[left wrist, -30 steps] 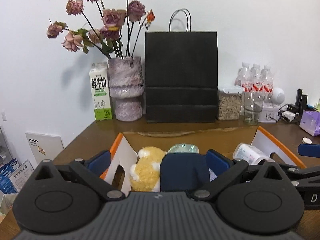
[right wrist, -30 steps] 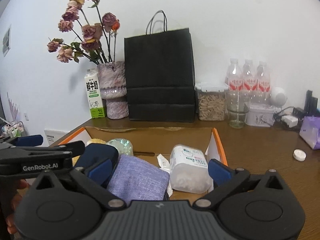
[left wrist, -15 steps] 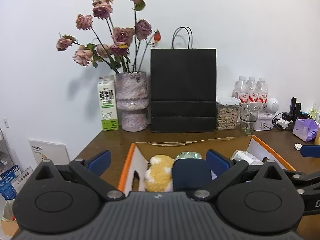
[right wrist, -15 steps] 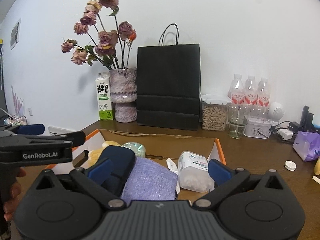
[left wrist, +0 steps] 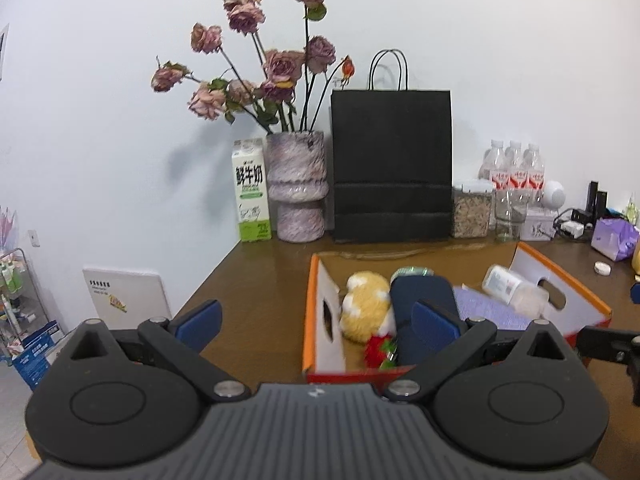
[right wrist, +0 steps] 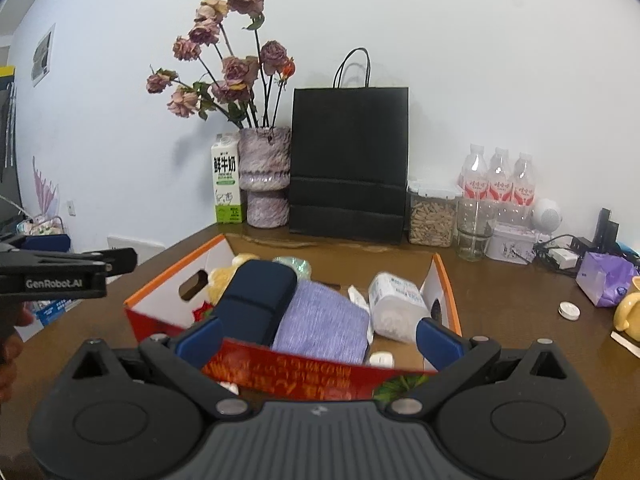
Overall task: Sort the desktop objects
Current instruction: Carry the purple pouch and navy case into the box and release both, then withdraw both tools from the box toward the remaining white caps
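Item: cardboard box point(right wrist: 442, 280) holding sorted goods. Inside it: navy pouch point(right wrist: 256, 300), soft, light; pinch mid-body. Beside it, lilac cloth point(right wrist: 320, 320), limp. Plush point(left wrist: 366, 306), possibly a bear. My left gripper point(left wrist: 316, 322) and right gripper point(right wrist: 318, 338): spread wide, empty.

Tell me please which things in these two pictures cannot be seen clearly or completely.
- Plush toy: right wrist view, mostly hidden behind the navy case.
- Yellow object: right wrist view, cut off by the right edge.
- Printing on the box front: right wrist view, blurred, unreadable.
- Bottle label: left wrist view, blurred and too small.
- Box floor: both views, covered by the contents.
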The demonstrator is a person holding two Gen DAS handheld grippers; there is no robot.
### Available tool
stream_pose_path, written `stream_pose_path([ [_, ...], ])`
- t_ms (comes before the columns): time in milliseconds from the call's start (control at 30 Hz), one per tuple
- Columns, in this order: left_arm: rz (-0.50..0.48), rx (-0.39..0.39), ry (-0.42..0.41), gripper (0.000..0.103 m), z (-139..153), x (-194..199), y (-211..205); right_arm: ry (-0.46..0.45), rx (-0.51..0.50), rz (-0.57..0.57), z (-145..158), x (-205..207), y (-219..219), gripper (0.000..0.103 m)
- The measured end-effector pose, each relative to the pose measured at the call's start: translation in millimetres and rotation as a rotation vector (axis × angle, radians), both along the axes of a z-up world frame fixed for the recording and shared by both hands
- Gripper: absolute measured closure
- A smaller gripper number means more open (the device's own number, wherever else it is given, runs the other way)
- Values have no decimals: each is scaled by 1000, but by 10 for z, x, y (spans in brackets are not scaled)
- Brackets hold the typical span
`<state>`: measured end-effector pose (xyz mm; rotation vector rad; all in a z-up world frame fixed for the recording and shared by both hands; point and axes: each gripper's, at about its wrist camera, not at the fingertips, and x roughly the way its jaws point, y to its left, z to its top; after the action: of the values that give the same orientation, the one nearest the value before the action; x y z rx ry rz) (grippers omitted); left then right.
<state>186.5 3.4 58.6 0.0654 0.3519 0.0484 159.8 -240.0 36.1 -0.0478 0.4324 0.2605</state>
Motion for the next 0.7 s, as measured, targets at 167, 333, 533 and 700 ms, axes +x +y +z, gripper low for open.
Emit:
stream_pose_path([
  [167, 13, 17, 45, 0, -151, -85, 133, 46, -18, -10, -170, -91, -18, 0],
  [333, 24, 34, 98, 0, -337, -104, 261, 106, -50, -29, -398, -104, -77, 0],
  [533, 31, 43, 173, 0, -544, -13, 377, 177, -72, -84, -636, 5, -256, 0],
  [700, -3, 43, 220, 0, -651, 67, 376, 220, -90, -126, -767, 184, -354, 1],
])
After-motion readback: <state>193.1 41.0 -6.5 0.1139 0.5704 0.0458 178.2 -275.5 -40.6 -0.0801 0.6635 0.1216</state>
